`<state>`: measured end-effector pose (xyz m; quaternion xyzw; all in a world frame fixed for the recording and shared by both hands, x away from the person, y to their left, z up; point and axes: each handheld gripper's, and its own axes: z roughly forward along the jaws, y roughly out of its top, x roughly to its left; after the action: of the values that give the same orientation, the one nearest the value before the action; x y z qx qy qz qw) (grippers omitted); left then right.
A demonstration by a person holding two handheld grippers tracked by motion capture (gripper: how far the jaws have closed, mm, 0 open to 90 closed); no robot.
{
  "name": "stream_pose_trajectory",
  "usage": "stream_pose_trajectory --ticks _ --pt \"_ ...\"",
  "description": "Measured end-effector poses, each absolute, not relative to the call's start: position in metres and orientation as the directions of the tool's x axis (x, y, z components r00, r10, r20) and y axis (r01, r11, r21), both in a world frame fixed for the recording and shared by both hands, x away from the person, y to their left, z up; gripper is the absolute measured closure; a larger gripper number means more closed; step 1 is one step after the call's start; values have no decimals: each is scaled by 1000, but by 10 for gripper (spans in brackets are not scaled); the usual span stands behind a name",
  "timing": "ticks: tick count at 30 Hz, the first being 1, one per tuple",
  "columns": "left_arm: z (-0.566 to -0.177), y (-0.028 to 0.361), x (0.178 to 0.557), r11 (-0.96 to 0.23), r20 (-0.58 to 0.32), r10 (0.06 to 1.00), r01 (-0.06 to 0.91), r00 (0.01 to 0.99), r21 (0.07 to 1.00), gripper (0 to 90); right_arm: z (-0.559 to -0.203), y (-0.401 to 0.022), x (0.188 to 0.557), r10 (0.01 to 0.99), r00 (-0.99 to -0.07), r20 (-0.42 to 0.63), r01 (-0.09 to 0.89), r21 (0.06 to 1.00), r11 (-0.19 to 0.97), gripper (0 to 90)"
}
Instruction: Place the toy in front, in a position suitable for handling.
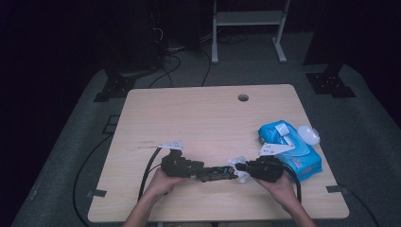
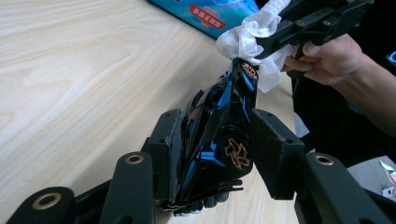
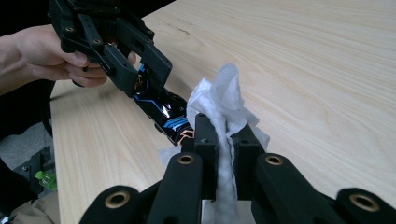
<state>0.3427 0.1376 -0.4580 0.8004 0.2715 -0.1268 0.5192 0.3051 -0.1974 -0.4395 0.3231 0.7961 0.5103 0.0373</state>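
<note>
Between left fingers (image 2: 168, 154): toy car (image 2: 219, 135)

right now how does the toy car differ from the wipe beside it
The toy car is glossy black with blue trim and rigid; the wipe is white, soft and crumpled. The car is clamped in the left tool, the wipe in the right tool. Both are held above the table.

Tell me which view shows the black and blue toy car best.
The left gripper view: the toy car is close up between that claw's pads, wheel and blue trim clear. The right gripper view shows its far end; the high view a small dark shape.
</note>
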Motion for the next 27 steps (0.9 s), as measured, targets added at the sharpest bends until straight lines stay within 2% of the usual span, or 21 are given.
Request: stream_pose_trajectory --ticks 7,20,27 --pt "-458 135 333 -335 -452 304 539 838 773 528 -440 -199 294 545 -799 253 456 845 277 837" --pt "-451 131 317 -404 -314 339 439 887 803 437 -441 -198 279 527 -819 227 435 845 312 836" --pt "-457 123 305 -482 -257 307 382 917 789 379 -447 -193 269 516 -833 201 428 824 370 834"
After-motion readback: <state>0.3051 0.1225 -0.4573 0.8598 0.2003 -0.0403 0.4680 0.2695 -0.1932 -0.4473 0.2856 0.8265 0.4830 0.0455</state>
